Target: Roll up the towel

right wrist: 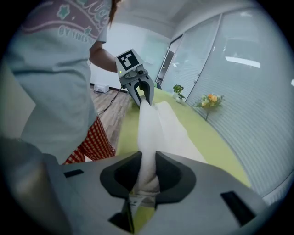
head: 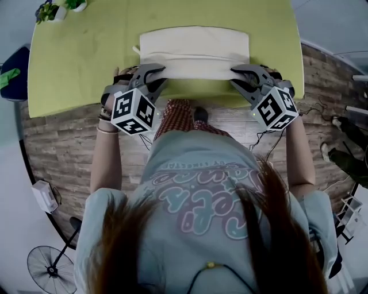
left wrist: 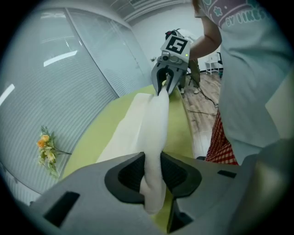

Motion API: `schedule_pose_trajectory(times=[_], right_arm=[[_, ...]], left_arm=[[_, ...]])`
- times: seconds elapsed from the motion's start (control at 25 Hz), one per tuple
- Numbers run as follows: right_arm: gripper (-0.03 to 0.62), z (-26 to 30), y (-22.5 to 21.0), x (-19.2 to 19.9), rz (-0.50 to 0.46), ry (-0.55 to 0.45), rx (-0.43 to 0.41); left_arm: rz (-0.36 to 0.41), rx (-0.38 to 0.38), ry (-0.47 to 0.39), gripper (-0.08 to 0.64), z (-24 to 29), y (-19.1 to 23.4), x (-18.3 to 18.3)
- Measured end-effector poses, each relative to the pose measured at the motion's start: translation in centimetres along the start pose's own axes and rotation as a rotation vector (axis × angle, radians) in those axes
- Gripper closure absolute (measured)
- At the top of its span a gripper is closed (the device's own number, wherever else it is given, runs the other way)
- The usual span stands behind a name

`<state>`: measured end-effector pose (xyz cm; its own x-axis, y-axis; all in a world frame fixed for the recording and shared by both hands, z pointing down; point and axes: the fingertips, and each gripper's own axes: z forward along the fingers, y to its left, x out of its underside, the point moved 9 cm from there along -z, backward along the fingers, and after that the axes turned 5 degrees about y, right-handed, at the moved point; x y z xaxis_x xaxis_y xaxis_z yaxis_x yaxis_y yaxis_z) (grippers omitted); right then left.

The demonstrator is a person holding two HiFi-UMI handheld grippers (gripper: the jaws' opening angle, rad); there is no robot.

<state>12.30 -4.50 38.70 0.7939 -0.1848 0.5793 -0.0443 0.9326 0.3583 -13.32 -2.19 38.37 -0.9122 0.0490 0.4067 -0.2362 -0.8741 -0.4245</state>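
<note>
A cream towel (head: 194,45) lies flat on the green table (head: 80,63), its near edge turned over into a thick roll (head: 195,68). My left gripper (head: 154,73) is shut on the roll's left end, and the cloth bulges between its pads (left wrist: 150,176). At the right end my right gripper (head: 238,74) is shut on the same roll (right wrist: 148,170). Each gripper view shows the roll stretching away to the other gripper, the right gripper (left wrist: 165,85) in one and the left gripper (right wrist: 143,95) in the other.
A small bunch of flowers (head: 53,9) stands at the table's far left corner (left wrist: 46,149). Wooden floor (head: 52,149) lies between the table and the person. A fan (head: 50,269) and cables (head: 270,135) are on the floor.
</note>
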Motion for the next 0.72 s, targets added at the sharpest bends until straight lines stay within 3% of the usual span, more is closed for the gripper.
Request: schedule_pose_trajectory(times=[0.16, 0.28, 0.72], right_arm=[[0.495, 0.0, -2.3, 0.1, 0.128, -0.030, -0.145], [0.487, 0.0, -3.7, 0.3, 0.180, -0.055, -0.184], [0.437, 0.3, -6.1, 0.9, 0.276, -0.094, -0.156]], left_arm=[[-0.052, 0.146, 0.006, 0.462, 0.2, 1.8, 0.0], [-0.082, 0.216, 0.007, 0.460, 0.3, 3.4, -0.3], [-0.120, 0.195, -0.015, 0.445, 1.3, 6.1, -0.3]])
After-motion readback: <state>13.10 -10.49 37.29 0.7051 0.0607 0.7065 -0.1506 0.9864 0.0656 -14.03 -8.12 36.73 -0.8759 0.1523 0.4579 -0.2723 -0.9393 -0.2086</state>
